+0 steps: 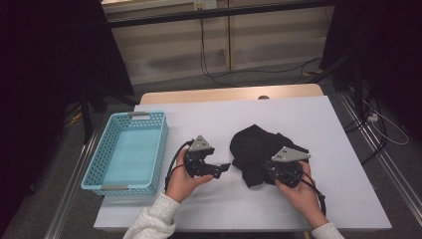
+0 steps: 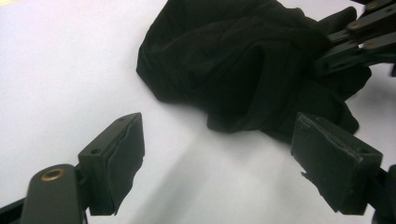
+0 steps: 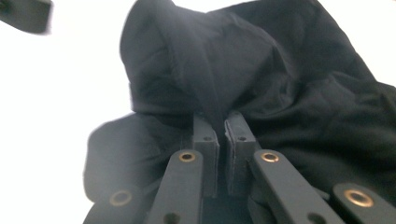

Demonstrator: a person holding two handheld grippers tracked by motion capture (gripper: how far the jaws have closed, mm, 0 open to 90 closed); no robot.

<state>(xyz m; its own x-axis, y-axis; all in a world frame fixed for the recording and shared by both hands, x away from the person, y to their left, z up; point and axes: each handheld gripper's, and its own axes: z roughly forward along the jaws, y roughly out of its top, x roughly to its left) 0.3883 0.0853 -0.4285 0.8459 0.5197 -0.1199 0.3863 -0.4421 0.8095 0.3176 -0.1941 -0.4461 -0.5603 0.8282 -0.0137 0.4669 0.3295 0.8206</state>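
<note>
A crumpled black cloth (image 1: 259,144) lies on the white table top (image 1: 323,124), right of centre. My right gripper (image 1: 263,172) sits at the cloth's near edge, held by a hand. In the right gripper view its jaws (image 3: 222,122) are shut on a raised fold of the cloth (image 3: 280,70). My left gripper (image 1: 224,168) rests left of the cloth, pointing toward it, a short gap away. In the left gripper view its pads (image 2: 122,154) stand wide apart with bare table between them, the cloth (image 2: 233,60) ahead and the right gripper's linkage (image 2: 355,37) at the top right.
A light blue perforated basket (image 1: 99,164) stands at the table's left edge with nothing visible in it. Bare white table surrounds the cloth. Behind the table are a wall, dark stands and cables on the floor (image 1: 239,74).
</note>
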